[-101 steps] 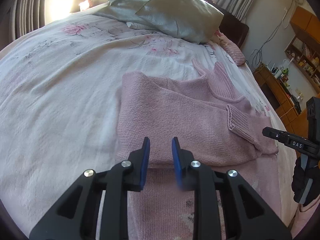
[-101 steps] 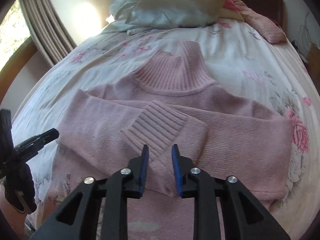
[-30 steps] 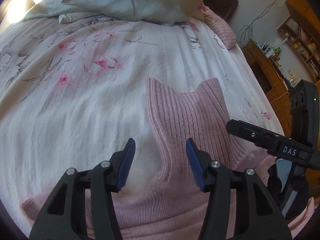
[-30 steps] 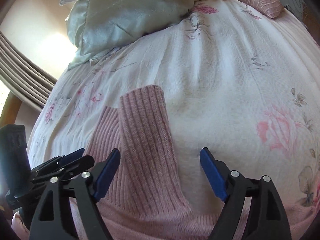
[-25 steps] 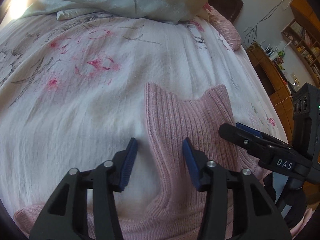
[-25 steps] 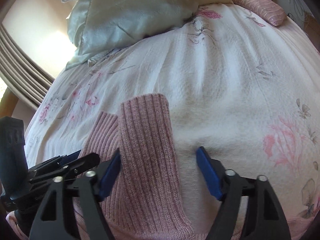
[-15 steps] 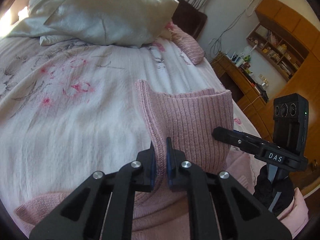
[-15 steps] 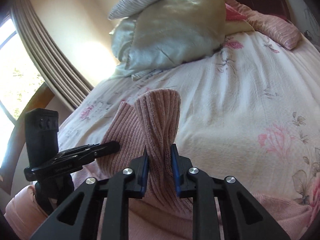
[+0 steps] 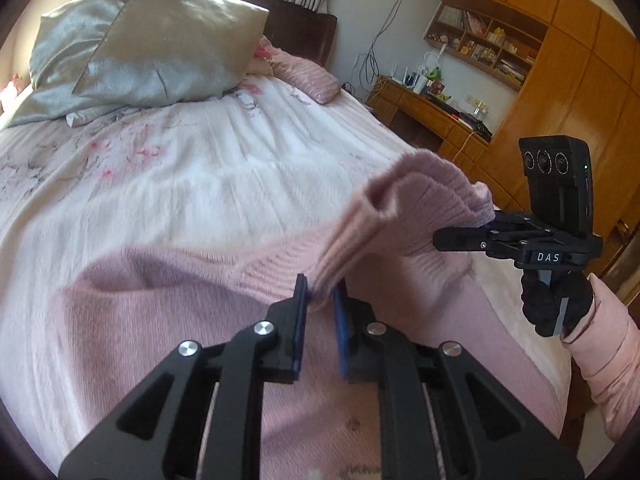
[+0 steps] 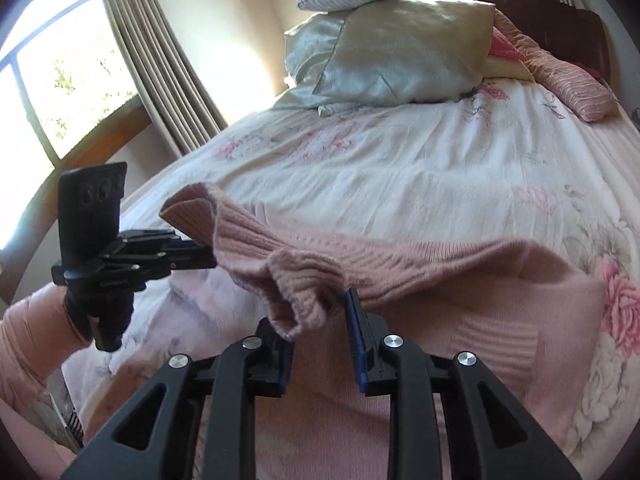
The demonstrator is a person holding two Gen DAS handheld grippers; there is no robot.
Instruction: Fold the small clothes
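Pink knit fills the lower half of the left wrist view: we see the sweater point(image 9: 168, 300) spread on the flowered bedspread point(image 9: 192, 168), its ribbed collar point(image 9: 408, 216) lifted off the bed. Our left gripper point(image 9: 320, 300) is clamped on one side of that collar, cloth bunched between its blue pads. Across from it the right gripper point(image 9: 460, 236), held by a dark-gloved hand point(image 9: 556, 304), bites the collar's far side, so the rib hangs stretched between the two. Pillows point(image 9: 160, 48) lie at the head of the bed, and a wooden desk point(image 9: 432, 112) stands beyond.

From the right wrist view, we find the right gripper point(image 10: 318, 320) pinching a rumpled fold of the collar point(image 10: 288, 272). The left gripper point(image 10: 196, 258) holds the other end, raised above the bedspread point(image 10: 420, 184). The sweater's body point(image 10: 500, 320) lies flat below.
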